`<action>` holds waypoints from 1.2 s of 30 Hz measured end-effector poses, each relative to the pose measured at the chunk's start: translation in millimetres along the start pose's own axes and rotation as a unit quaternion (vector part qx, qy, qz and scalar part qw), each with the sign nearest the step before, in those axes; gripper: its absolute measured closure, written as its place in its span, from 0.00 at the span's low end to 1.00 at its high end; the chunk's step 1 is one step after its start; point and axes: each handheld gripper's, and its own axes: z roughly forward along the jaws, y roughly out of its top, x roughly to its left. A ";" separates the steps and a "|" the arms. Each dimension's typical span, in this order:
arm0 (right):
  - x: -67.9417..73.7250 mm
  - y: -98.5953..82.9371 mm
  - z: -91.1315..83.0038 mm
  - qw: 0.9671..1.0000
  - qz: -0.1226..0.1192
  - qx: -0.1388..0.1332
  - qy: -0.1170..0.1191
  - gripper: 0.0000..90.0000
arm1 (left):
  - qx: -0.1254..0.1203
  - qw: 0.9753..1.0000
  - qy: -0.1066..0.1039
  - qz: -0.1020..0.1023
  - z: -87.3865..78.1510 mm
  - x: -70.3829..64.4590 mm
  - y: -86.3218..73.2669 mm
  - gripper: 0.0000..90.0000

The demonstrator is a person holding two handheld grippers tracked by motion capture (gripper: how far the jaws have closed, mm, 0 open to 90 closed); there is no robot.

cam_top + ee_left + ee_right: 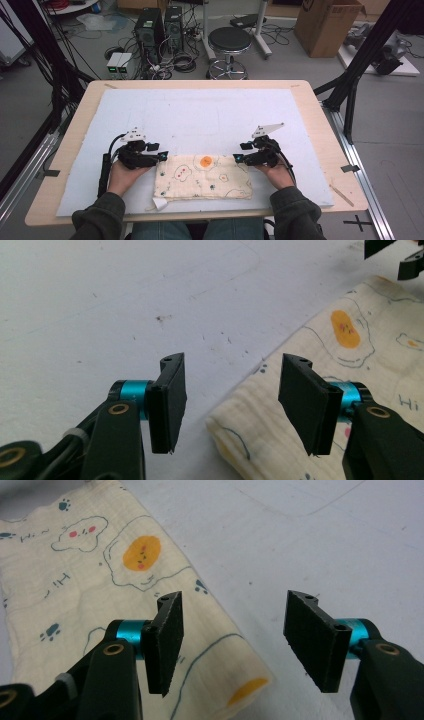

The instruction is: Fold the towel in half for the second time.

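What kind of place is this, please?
Probably a lab or workshop for recording tasks. Computer towers with loose cables stand on the floor, near a stool and a cardboard box.

A light wooden counter [310,102] with rounded corners carries a large white foam sheet [210,112] that covers most of its top. On the sheet, near its front edge, lies a folded cream cloth [202,177] printed with fried-egg cartoons.

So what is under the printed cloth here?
The folded printed cloth lies flat on the white foam mat, which sits on the wooden table. Mat shows on all sides of it; whether anything lies beneath or inside its folds is covered.
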 end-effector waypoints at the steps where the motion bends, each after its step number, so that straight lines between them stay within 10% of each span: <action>1: -0.8 -1.6 -0.5 1.000 0.001 0.003 0.000 0.47 | 0.003 1.000 0.002 -0.002 1.0 1.4 -0.4 0.50; 36: -9.2 -16.9 2.9 0.999 0.005 0.036 0.028 0.93 | 0.070 0.997 -0.021 0.032 10.6 -3.3 -6.4 0.93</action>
